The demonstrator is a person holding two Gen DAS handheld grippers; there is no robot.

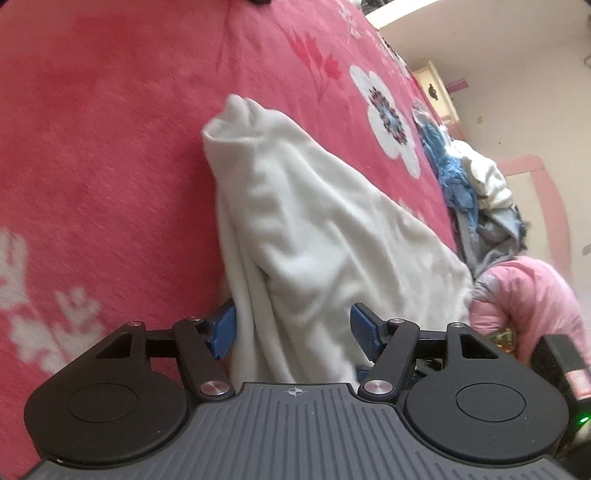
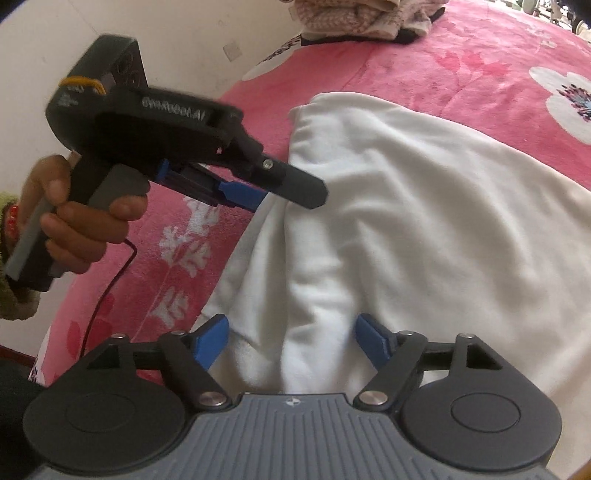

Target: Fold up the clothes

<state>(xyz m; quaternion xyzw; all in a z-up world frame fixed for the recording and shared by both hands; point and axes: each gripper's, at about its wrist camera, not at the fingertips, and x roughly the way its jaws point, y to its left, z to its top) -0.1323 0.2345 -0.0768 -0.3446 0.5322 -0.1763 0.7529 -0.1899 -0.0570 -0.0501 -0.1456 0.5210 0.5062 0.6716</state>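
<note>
A white fleece garment [image 1: 317, 229] lies crumpled on the pink flowered blanket [image 1: 110, 147]; it also fills the right wrist view [image 2: 424, 206]. My left gripper [image 1: 291, 328] is open, its blue fingers [image 1: 223, 332] on either side of a fold of the garment's near edge. My right gripper [image 2: 291, 341] is open too, with a ridge of the white cloth between its blue fingers [image 2: 210, 341]. The left gripper also shows in the right wrist view [image 2: 258, 188], held by a hand at the garment's left edge.
A heap of blue, white and grey clothes [image 1: 476, 192] and a pink jacket [image 1: 532, 295] lie at the blanket's right edge. Folded clothes [image 2: 362, 18] sit at the far end of the bed. A thin cable [image 2: 110, 280] hangs from the left gripper.
</note>
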